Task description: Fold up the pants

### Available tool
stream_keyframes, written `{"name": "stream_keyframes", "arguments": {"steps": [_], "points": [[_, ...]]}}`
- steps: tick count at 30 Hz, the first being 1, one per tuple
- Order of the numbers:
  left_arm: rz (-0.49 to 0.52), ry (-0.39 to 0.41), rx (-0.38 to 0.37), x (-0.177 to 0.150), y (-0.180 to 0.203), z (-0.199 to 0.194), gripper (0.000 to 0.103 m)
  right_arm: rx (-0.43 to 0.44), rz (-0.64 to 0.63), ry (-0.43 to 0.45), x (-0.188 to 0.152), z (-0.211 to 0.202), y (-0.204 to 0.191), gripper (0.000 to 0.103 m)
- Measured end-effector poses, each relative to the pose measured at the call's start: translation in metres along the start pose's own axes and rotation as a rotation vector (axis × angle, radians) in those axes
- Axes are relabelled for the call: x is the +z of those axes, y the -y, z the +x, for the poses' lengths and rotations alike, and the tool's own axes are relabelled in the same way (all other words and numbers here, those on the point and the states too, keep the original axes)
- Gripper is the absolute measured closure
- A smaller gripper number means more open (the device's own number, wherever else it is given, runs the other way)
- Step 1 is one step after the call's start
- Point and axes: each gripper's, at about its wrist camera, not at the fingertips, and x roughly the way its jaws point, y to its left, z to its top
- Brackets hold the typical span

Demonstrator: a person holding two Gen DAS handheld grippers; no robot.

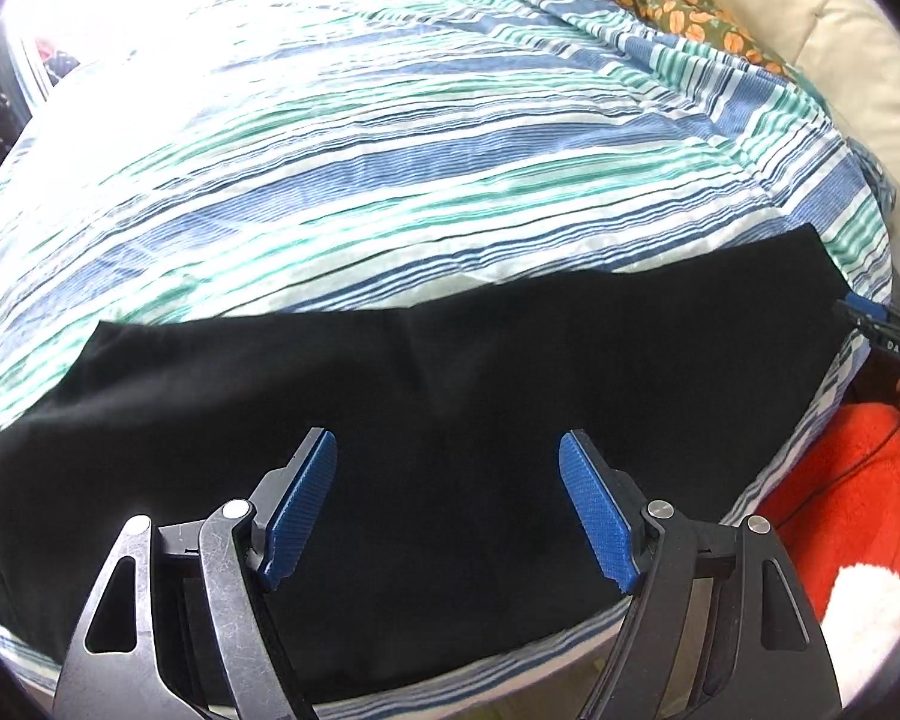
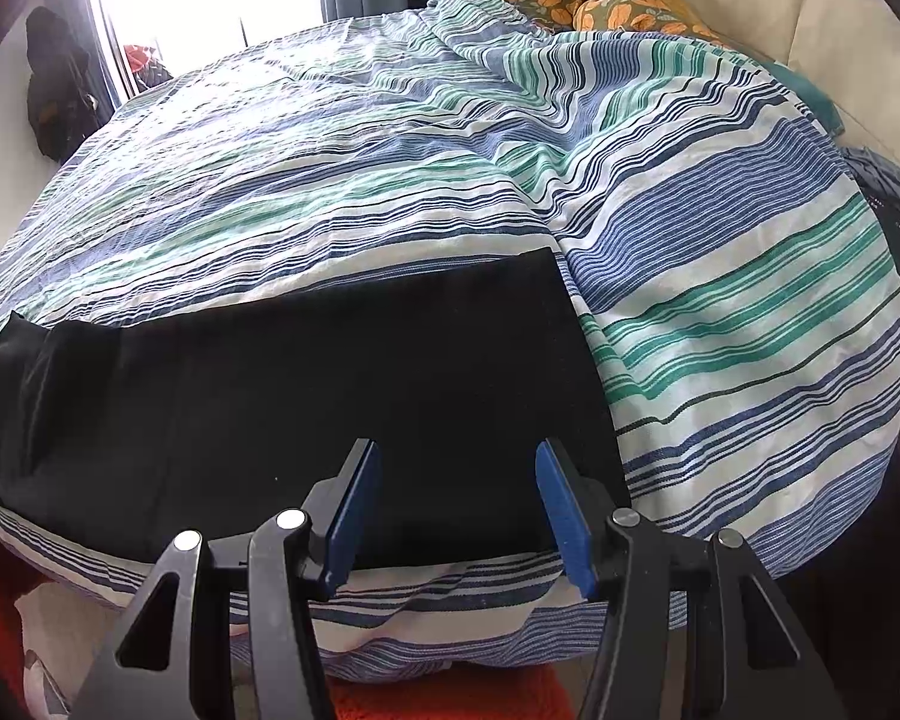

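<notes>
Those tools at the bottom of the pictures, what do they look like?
Each tool, left and right, has two flat fingers faced with ribbed blue pads, set on black metal links with triangular cutouts and round silver pins. One link on the left tool is bare scuffed steel. A thin black cable runs down its other side.

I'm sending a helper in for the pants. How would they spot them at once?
Find the bed with the blue, green and white striped cover. Near its front edge lies a flat black cloth rectangle, the pants. It is the only plain dark thing on the stripes.
</notes>
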Motion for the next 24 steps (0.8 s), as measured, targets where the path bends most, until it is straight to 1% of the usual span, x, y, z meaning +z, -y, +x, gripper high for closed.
{"name": "stream_keyframes", "arguments": {"steps": [3,7,9,10,12,13,14,16,21,24], "points": [[0.025,-0.009,0.018,0.03,0.021,0.024,0.024,-0.01,-0.01,-0.004,0.001,0.001,-0.001,0.048],[0.062,-0.012,0.053,0.061,0.051,0.054,0.025,-0.018,-0.023,-0.012,0.0,0.003,-0.004,0.049],[0.102,-0.006,0.066,0.065,0.069,0.062,0.024,-0.026,-0.029,-0.012,-0.001,0.002,-0.004,0.049],[0.138,-0.005,0.087,0.065,0.078,0.068,0.024,-0.029,-0.03,-0.011,-0.001,0.002,-0.005,0.049],[0.201,-0.045,0.137,0.058,0.09,0.084,0.023,-0.033,-0.029,-0.011,-0.002,0.002,-0.004,0.048],[0.207,-0.072,0.149,0.052,0.091,0.093,0.023,-0.032,-0.027,-0.01,-0.002,0.001,-0.003,0.049],[0.191,-0.091,0.147,0.045,0.091,0.098,0.023,-0.03,-0.025,-0.01,-0.002,0.002,-0.003,0.049],[0.156,-0.089,0.111,0.031,0.089,0.094,0.023,-0.024,-0.017,-0.008,-0.002,0.001,-0.001,0.049],[0.2,-0.068,0.052,-0.006,0.109,0.076,0.022,-0.013,-0.007,0.0,-0.002,0.0,0.0,0.049],[0.203,-0.059,0.037,-0.022,0.117,0.072,0.022,0.043,0.046,0.014,-0.002,-0.003,0.008,0.048]]}}
